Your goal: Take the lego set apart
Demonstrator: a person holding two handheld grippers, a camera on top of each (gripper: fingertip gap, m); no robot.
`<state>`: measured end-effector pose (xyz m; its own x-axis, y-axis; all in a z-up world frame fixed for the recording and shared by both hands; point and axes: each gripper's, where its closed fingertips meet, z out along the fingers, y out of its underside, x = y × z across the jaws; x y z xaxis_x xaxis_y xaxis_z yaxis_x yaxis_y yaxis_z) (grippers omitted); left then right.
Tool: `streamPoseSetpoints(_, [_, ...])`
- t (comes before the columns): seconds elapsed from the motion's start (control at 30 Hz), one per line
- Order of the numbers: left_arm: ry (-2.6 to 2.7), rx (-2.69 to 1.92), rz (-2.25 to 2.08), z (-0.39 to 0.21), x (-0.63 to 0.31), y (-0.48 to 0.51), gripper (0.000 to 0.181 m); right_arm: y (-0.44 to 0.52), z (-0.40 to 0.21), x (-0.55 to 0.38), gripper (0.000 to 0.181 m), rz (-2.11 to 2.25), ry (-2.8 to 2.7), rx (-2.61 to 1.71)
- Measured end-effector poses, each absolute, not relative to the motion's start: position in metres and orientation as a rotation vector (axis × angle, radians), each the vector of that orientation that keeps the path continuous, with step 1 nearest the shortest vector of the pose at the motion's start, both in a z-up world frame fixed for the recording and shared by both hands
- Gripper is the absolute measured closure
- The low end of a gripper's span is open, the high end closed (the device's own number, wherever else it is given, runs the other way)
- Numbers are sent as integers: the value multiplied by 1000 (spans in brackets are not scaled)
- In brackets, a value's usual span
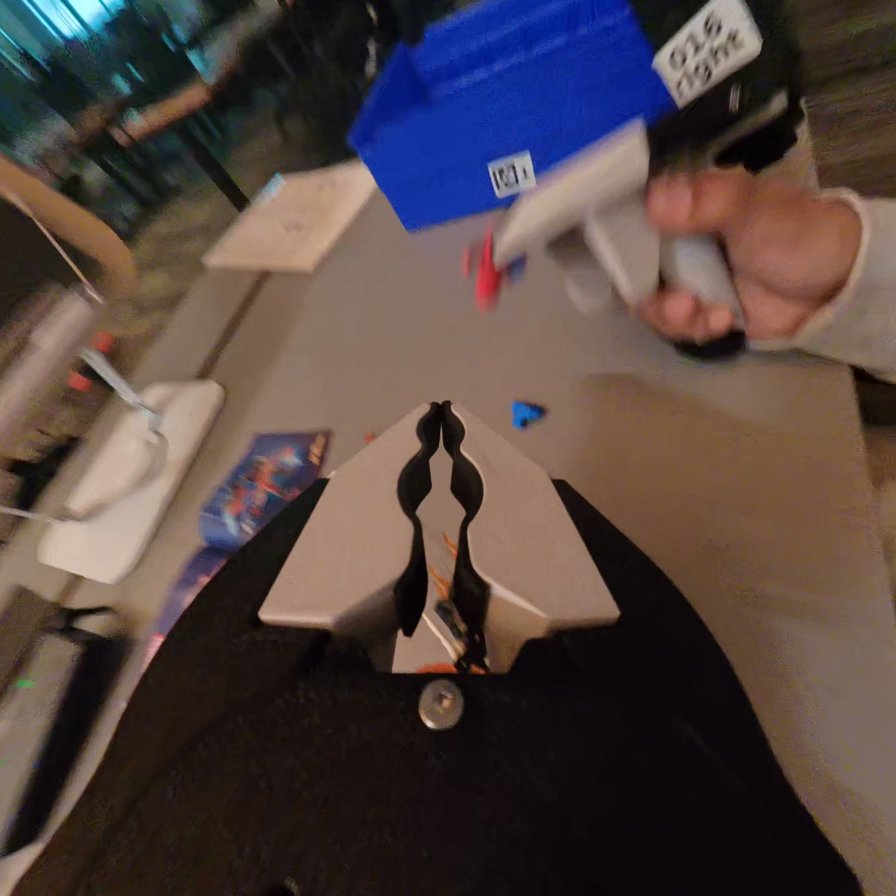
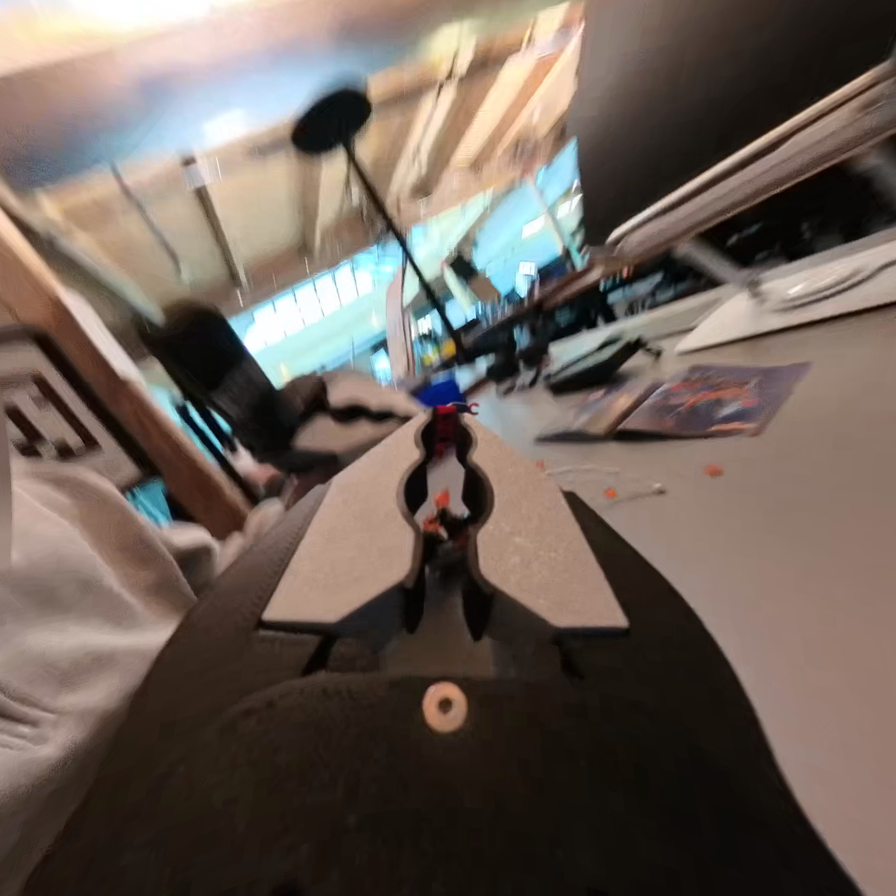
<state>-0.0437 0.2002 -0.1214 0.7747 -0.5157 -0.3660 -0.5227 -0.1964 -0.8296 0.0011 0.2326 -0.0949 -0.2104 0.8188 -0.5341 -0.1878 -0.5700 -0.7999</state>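
R gripper (image 2: 448, 416) tips pinch red lego piece (image 2: 445, 421); L gripper (image 1: 442, 405) closed, empty

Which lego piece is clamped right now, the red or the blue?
The red piece, pinched by the right hand-held gripper above the table. The blue piece lies loose.

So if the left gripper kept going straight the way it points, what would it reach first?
Probably bare table: the shut left gripper aims between the blue lego piece and the booklet. Farther ahead stands the blue bin; depth is unclear.

A blue bin (image 1: 504, 106) and a white board (image 1: 291, 225) rest on the grey table (image 1: 679, 533).
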Motion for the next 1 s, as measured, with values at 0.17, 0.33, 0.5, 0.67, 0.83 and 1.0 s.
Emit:
streamPoseSetpoints(0.17, [825,-1764,257,-124,-42,211,181,183,-111,-36,176,1569,-1094,-1324])
streamPoseSetpoints(0.33, [919,-1647,378,-125,-40,205,159,188,-101,-28,176,1503,-1049,-1253])
streamPoseSetpoints(0.5, [940,-1421,548,-118,-30,203,156,185,-103,-31,176,1526,-1063,-1258])
streamPoseSetpoints(0.67, [835,-1523,446,-130,-27,206,162,187,-97,-26,176,1536,-1030,-1216])
streamPoseSetpoints(0.83, [825,-1572,376,-130,-28,205,160,185,-105,-31,176,1469,-1075,-1242])
streamPoseSetpoints(1.0, [873,-1526,500,-130,-27,202,165,183,-110,-36,176,1399,-1111,-1251])
